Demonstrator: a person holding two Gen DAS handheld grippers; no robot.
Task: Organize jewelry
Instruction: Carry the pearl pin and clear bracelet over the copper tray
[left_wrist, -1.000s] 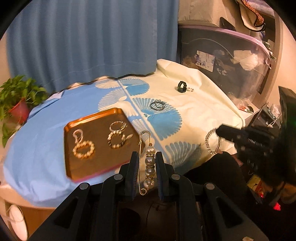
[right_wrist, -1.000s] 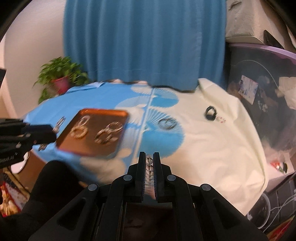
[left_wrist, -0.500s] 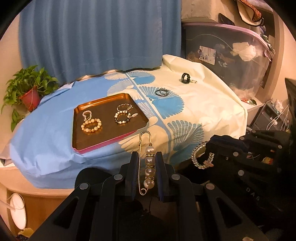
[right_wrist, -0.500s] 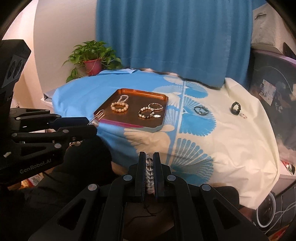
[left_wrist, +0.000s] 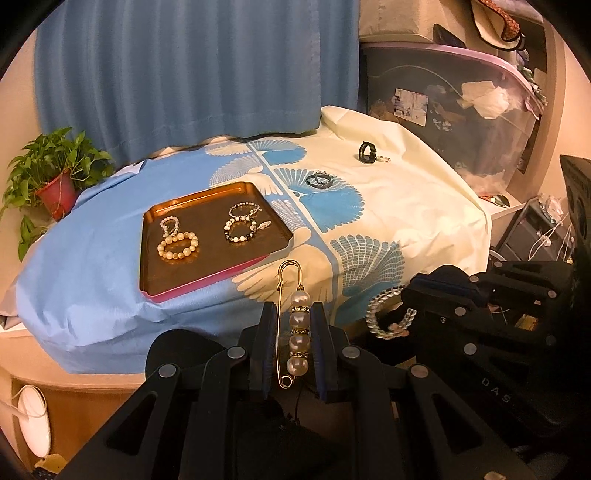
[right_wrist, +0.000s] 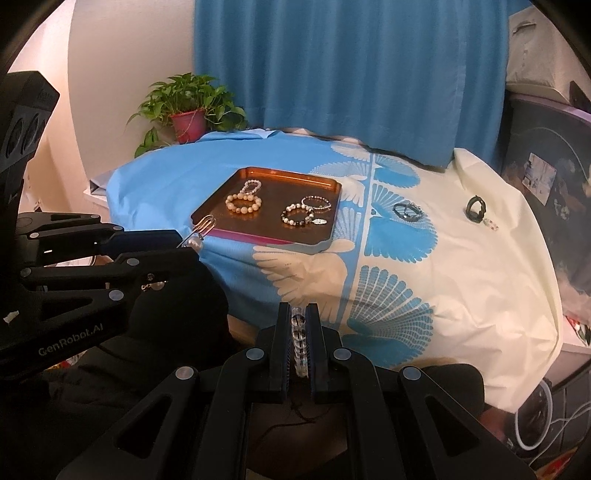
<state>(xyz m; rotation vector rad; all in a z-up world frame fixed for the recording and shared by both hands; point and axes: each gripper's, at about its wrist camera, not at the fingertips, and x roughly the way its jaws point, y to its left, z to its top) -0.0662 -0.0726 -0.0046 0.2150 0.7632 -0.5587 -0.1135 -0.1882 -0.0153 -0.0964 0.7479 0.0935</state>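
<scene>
My left gripper (left_wrist: 291, 321) is shut on a gold pin with pearls (left_wrist: 295, 332), held off the table's near edge. My right gripper (right_wrist: 298, 325) is shut on a clear bead bracelet (right_wrist: 298, 336); that bracelet also shows in the left wrist view (left_wrist: 384, 314). A copper tray (left_wrist: 173, 273) on the blue and cream cloth holds several bead bracelets (left_wrist: 177, 247). A dark bracelet (left_wrist: 319, 180) and a black ring (left_wrist: 365, 152) lie on the cloth beyond the tray. In the right wrist view the tray (right_wrist: 221, 206) is ahead left, with the pin (right_wrist: 199, 232) at its near corner.
A potted plant (left_wrist: 55, 177) stands at the table's far left, in front of a blue curtain (left_wrist: 184, 66). A large clear storage bin (left_wrist: 461, 110) stands to the right of the table. Cables and boxes (left_wrist: 543, 229) lie at the right.
Both grippers have pulled back from the table with their items still held. The tray and cloth now look farther away and lie fully in view.
</scene>
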